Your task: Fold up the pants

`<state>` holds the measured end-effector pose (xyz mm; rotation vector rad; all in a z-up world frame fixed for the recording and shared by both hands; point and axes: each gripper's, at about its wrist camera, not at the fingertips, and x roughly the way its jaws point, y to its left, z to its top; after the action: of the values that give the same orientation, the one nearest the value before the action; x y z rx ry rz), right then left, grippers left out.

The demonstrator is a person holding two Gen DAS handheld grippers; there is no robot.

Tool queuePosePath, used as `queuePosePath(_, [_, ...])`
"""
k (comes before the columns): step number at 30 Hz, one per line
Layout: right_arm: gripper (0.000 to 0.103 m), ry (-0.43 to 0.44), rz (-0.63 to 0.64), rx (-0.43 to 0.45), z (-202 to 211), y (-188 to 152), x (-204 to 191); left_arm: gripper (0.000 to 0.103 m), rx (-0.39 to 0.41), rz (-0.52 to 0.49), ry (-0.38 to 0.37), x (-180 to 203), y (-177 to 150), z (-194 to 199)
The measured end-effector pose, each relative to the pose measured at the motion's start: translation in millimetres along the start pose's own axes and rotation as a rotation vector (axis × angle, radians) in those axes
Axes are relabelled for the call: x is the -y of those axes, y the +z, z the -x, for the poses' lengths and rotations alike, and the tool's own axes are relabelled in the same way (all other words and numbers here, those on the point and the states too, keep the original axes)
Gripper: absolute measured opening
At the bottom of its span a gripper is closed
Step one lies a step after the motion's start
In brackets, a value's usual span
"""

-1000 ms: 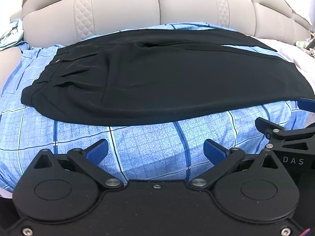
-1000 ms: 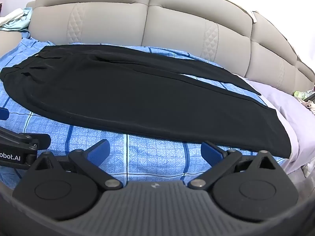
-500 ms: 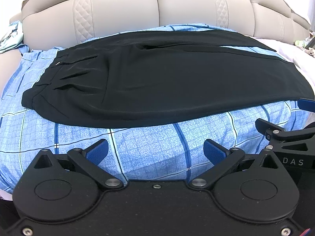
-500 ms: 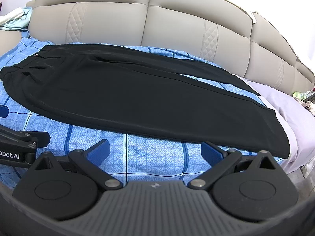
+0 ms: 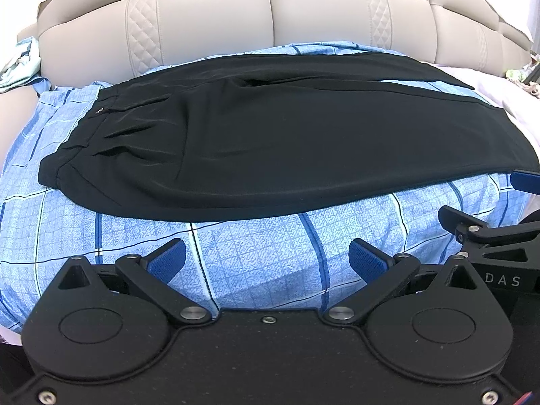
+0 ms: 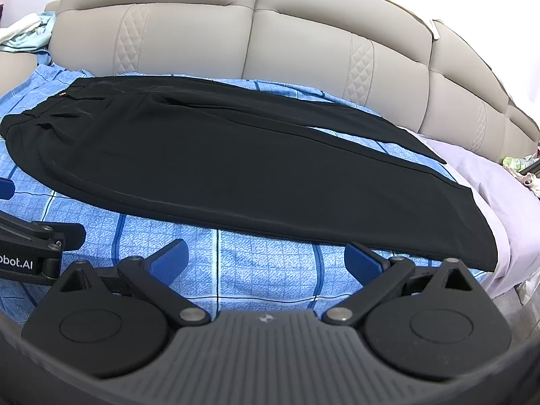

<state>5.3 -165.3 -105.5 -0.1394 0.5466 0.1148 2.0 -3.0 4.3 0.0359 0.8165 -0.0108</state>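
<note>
I'm looking at a padded beige leather headboard (image 6: 256, 30) with quilted diamond strips, running across the far side. In front of it lies the bed's blue checked sheet (image 5: 256, 256). Right of the headboard's end, a pale lilac cover (image 6: 499, 195) drapes the bed. At the headboard's left end sits crumpled pale green cloth (image 6: 27, 33). Bright daylight whitens the wall above the headboard.

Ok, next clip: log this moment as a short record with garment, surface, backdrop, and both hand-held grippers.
garment: black fabric pants, spread flat, waistband to the left, legs to the right
surface: blue checked bedsheet
backdrop: beige padded leather headboard
left hand-held gripper: open, empty, short of the pants' near edge
right hand-held gripper: open, empty, near the leg end
fold progress: pants lengthwise doubled, not yet folded across
</note>
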Motion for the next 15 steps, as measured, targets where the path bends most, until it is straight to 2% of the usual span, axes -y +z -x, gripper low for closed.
queuePosePath(15, [0.103, -0.003, 0.003, 0.000, 0.7, 0.0, 0.0, 0.103, 0.004, 0.001, 0.000, 1.0, 0.8, 0.8])
